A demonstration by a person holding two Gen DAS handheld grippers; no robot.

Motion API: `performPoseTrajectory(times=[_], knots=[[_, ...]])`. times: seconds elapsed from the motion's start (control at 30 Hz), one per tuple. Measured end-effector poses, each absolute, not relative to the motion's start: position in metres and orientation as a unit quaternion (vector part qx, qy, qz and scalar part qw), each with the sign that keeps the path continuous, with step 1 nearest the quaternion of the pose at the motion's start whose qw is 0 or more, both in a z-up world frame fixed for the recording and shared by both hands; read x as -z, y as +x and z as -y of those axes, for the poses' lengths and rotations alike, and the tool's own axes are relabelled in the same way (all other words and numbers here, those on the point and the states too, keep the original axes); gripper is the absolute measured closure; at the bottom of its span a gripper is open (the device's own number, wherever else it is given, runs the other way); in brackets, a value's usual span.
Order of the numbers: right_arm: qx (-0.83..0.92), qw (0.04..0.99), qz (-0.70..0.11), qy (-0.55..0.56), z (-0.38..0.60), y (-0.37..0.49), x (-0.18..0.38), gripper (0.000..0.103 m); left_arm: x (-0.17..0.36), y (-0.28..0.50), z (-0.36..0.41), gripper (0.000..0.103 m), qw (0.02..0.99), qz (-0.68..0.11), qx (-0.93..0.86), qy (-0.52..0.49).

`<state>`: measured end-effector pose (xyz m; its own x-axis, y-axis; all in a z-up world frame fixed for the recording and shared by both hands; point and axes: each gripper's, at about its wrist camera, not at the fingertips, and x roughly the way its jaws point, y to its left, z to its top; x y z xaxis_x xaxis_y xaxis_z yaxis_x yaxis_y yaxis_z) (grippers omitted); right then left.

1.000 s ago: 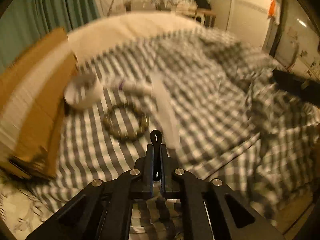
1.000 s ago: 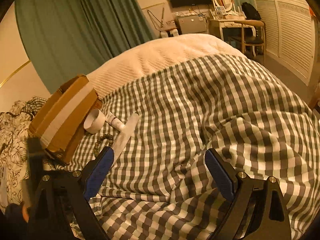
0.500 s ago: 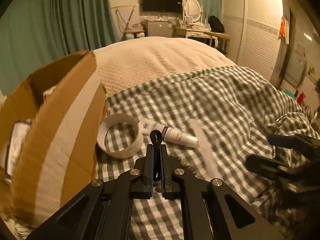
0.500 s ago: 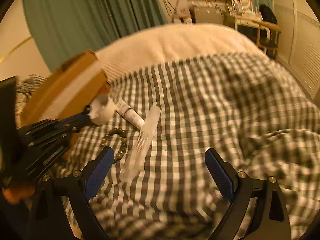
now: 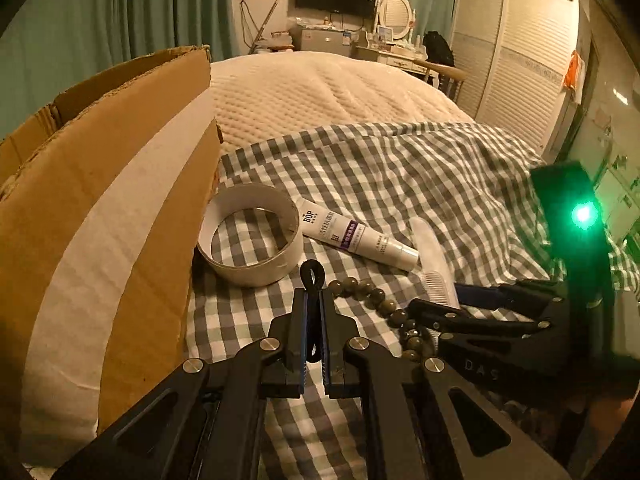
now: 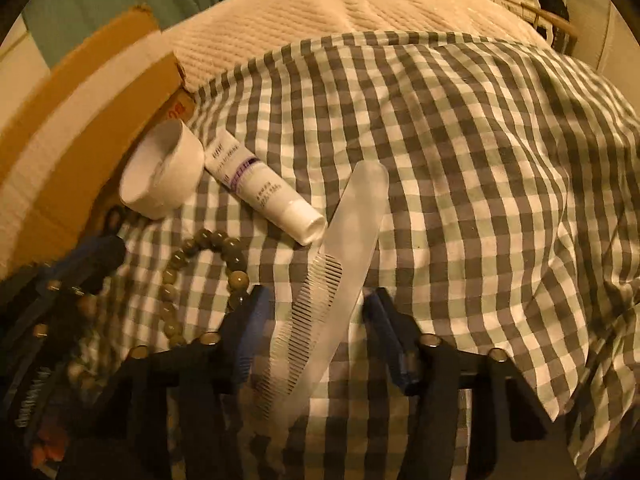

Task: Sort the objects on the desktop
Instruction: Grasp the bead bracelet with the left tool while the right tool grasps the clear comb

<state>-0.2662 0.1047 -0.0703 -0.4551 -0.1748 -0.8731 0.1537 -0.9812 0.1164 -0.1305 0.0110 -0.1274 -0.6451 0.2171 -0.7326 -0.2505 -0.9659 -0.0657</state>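
Now closing | right gripper (image 6: 316, 316) jaws narrowing around comb (image 6: 320, 304), pads not yet touching | left gripper (image 5: 315, 320) shut on black loop (image 5: 313, 276) | risk: thin comb flat on checked cloth (image 6: 460, 160), pads may bunch fabric or snag bead bracelet (image 6: 200, 276)

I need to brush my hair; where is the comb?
In the right wrist view the comb lies on the checked blanket, between the right gripper's closing jaws, beside the bead bracelet and touching the tube's cap.

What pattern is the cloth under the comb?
Grey-and-white gingham check on the cloth beneath the comb; clearest in the right wrist view.
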Motion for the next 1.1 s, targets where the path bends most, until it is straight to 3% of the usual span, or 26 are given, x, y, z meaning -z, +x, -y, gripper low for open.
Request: performPoseTrajectory(times=[0.1,0.3,0.5,0.6,0.77,0.87,0.9,0.93,1.0,1.1], knots=[[0.857,0.094,0.019,0.507,-0.112,-0.257,0.067,0.078,0.127,-0.126,-0.011,0.098,0.132,-0.018,-0.906,-0.403],[0.835,0.132,0.160,0.509,-0.151,-0.236,0.057,0.081,0.125,-0.123,-0.010,0.098,0.138,-0.010,-0.905,-0.403],[0.846,0.137,0.131,0.498,-0.148,-0.234,0.050,0.082,0.127,-0.126,-0.013,0.098,0.140,-0.011,-0.906,-0.400],[0.850,0.137,0.113,0.496,-0.144,-0.234,0.050,0.092,0.129,-0.126,-0.014,0.098,0.144,-0.009,-0.906,-0.399],[0.853,0.132,0.079,0.499,-0.141,-0.230,0.052,0.093,0.130,-0.125,-0.014,0.098,0.144,-0.009,-0.904,-0.402],[0.851,0.126,0.069,0.505,-0.138,-0.228,0.056,0.091,0.129,-0.123,-0.012,0.098,0.142,-0.008,-0.905,-0.401],[0.854,0.118,0.062,0.503,-0.136,-0.228,0.056,0.084,0.128,-0.122,-0.012,0.098,0.142,-0.008,-0.905,-0.401],[0.857,0.111,0.054,0.501,-0.134,-0.228,0.055,0.067,0.128,-0.122,-0.011,0.098,0.142,-0.008,-0.906,-0.400],[0.864,0.090,0.035,0.494,-0.132,-0.228,0.053,0.050,0.127,-0.123,-0.010,0.098,0.143,-0.005,-0.906,-0.398],[0.869,0.090,0.032,0.486,-0.130,-0.229,0.050,0.050,0.128,-0.125,-0.010,0.098,0.143,-0.004,-0.905,-0.400]])
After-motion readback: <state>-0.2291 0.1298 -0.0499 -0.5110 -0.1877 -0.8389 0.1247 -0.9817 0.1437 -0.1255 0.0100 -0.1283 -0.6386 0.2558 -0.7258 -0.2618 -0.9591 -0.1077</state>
